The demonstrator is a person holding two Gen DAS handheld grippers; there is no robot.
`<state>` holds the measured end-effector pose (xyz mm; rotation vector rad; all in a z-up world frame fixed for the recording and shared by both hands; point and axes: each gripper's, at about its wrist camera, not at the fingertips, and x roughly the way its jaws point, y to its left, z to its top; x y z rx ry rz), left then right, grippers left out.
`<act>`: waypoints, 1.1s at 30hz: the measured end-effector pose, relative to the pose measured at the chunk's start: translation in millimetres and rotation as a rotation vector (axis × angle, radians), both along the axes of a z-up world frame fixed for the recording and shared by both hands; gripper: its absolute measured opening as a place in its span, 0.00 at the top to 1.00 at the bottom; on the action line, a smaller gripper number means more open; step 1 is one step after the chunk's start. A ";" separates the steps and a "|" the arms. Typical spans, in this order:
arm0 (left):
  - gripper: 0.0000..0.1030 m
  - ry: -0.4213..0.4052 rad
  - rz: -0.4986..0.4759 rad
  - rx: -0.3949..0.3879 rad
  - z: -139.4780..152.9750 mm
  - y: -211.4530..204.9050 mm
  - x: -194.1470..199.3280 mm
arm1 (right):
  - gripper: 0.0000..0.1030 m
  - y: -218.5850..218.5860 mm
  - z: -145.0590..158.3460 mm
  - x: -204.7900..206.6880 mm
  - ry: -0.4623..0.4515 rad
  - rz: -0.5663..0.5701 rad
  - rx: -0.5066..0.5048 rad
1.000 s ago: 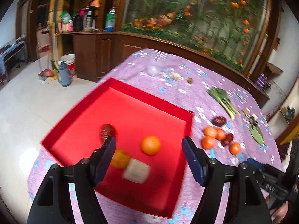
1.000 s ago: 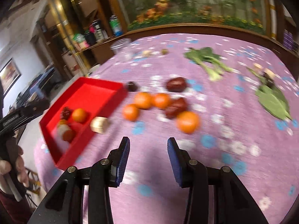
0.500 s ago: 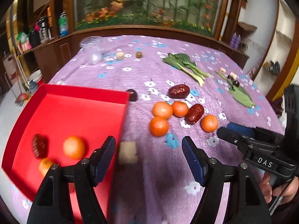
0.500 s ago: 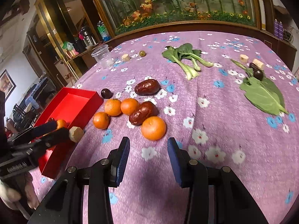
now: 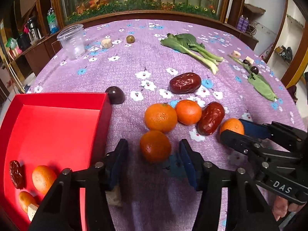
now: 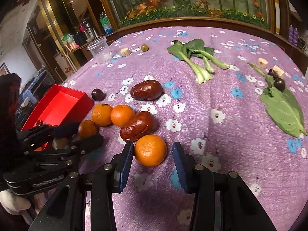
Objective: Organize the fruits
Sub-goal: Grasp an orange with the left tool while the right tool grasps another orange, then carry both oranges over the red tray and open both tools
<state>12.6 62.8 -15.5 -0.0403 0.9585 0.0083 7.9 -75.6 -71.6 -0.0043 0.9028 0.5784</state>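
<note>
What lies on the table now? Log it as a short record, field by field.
left gripper: open, jaws just been closing, astride the near orange, not pressing
right gripper: open, astride the far-right orange
red box: holds two small oranges, a boxed date, a pale chunk
outside the box: four oranges, two loose dates, a dark round fruit

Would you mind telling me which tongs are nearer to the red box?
Left. The left tongs sit right beside the red box, around an orange; the right tongs straddle another orange farther away.
</note>
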 end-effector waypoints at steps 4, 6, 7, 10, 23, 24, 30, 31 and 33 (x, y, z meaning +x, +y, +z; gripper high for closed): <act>0.73 -0.011 -0.007 0.008 -0.2 -1.1 -0.1 | 0.56 5.3 -0.7 -0.6 -0.024 0.011 -0.026; 0.73 -0.019 -0.005 0.013 -0.6 -1.6 -1.0 | 0.56 7.7 -0.9 -1.3 -0.034 0.013 -0.038; 0.73 -0.022 -0.003 0.013 -0.5 -1.5 -1.5 | 0.56 8.5 -1.1 -2.0 -0.041 0.013 -0.044; 0.73 -0.021 0.007 -0.008 0.1 0.3 -3.7 | 0.56 10.9 -1.1 -3.8 -0.052 0.012 -0.062; 0.73 -0.072 0.031 -0.066 23.5 6.3 -37.2 | 0.64 7.0 5.2 -18.8 -0.055 -0.003 -0.077; 0.73 -0.077 0.034 -0.072 25.7 7.9 -41.0 | 0.65 7.2 6.6 -20.8 -0.057 -0.003 -0.075; 0.73 -0.113 0.069 -0.111 39.5 21.4 -66.9 | 0.64 6.8 23.9 -39.8 -0.086 0.005 -0.057; 0.73 -0.119 0.076 -0.117 42.1 24.0 -70.6 | 0.64 7.5 27.4 -43.5 -0.093 0.008 -0.054; 0.73 -0.136 0.097 -0.130 47.4 31.9 -80.9 | 0.64 10.1 33.7 -50.3 -0.104 0.016 -0.048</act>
